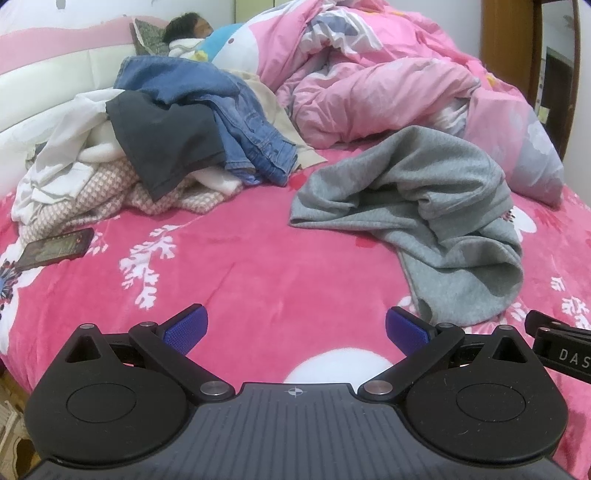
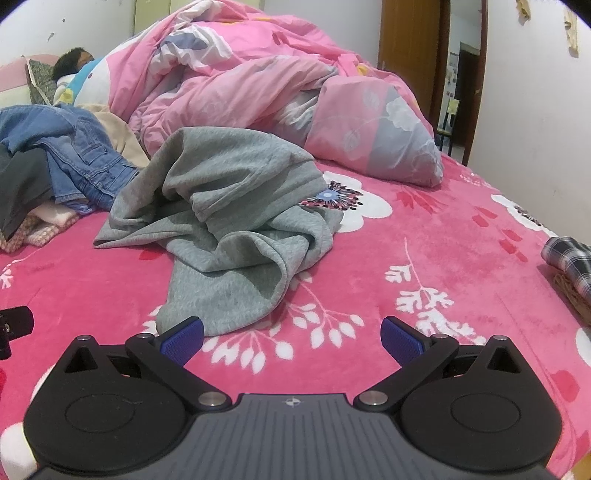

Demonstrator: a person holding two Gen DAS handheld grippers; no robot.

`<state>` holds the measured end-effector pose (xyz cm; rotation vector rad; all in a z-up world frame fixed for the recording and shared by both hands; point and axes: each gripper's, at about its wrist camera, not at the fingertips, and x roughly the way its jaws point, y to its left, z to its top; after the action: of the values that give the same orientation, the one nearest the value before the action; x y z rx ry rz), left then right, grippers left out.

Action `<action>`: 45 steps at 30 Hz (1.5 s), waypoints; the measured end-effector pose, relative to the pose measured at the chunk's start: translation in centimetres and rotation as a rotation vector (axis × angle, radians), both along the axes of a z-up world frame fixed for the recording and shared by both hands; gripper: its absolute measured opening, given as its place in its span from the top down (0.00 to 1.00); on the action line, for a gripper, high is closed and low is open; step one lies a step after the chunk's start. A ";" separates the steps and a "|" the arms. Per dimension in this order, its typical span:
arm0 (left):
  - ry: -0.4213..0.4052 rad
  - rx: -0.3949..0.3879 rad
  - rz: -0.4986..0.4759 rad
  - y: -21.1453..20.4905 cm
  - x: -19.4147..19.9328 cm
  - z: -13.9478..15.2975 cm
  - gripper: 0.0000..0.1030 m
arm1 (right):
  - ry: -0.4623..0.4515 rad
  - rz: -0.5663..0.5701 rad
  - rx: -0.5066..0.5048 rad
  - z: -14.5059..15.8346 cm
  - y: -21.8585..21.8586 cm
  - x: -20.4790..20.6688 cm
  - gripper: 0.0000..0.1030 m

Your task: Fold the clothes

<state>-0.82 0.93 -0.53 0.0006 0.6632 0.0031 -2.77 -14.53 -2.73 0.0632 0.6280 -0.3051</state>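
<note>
A crumpled grey sweatshirt (image 1: 424,206) lies on the pink floral bedspread (image 1: 240,266), to the right in the left wrist view and left of centre as the grey sweatshirt (image 2: 229,229) in the right wrist view. My left gripper (image 1: 295,328) is open over bare bedspread, the sweatshirt's hem just beyond its right blue pad (image 1: 406,330). My right gripper (image 2: 291,334) is open too, with nothing between its fingers; its left pad (image 2: 183,338) sits at the sweatshirt's near hem. A pile of clothes (image 1: 147,147) with blue jeans and a dark garment lies at the back left.
A bunched pink duvet (image 1: 388,74) fills the back of the bed, with a person lying by the headboard (image 1: 188,26). A phone (image 1: 55,247) rests at the left. A checked cloth (image 2: 569,258) lies at the bed's right edge. An open doorway (image 2: 461,74) is behind.
</note>
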 end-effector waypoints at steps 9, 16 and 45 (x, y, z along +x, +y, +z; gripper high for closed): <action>-0.004 0.012 -0.007 0.1 0.0 -0.4 0.00 | 0.000 0.000 0.008 -0.2 0.0 0.0 0.00; -0.031 0.025 -0.019 0.2 0.9 -1.3 0.00 | -0.036 0.006 0.049 -0.9 -0.7 0.0 0.00; -0.142 0.167 -0.544 -13.0 15.7 -5.1 0.50 | -0.154 0.145 0.603 -1.3 -19.6 20.8 0.18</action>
<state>14.85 -12.12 -5.67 0.3389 0.5031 -0.4618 18.05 -34.12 -4.06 0.6114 0.5505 0.0378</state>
